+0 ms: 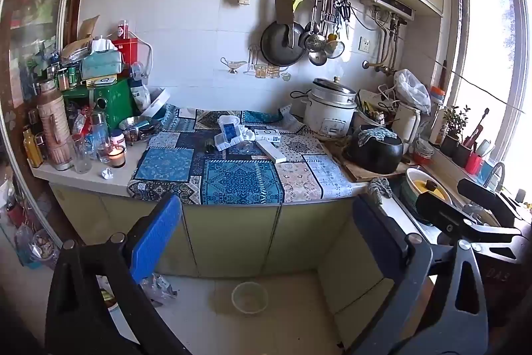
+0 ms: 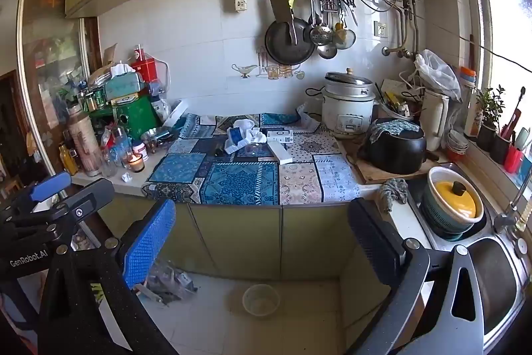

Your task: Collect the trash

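Left gripper (image 1: 266,242) and right gripper (image 2: 262,242) both held back from the worktop (image 2: 133,180), jaws wide apart and empty, crumpled wrappers and flat white boxes (image 2: 252,138) heaped mid patchwork cloth (image 2: 239,182), small paper wad (image 2: 126,177) beside lit candle (image 2: 135,162), clear plastic bowl (image 2: 261,300) on floor below.

A patchwork cloth (image 1: 239,168) covered the counter's middle. On it lay crumpled wrappers (image 1: 232,132), with a long box (image 1: 271,151) just right of them. A rice cooker (image 1: 329,108) stood behind right; a candle (image 1: 116,155) stood left. A bowl (image 1: 249,296) sat on the floor below.
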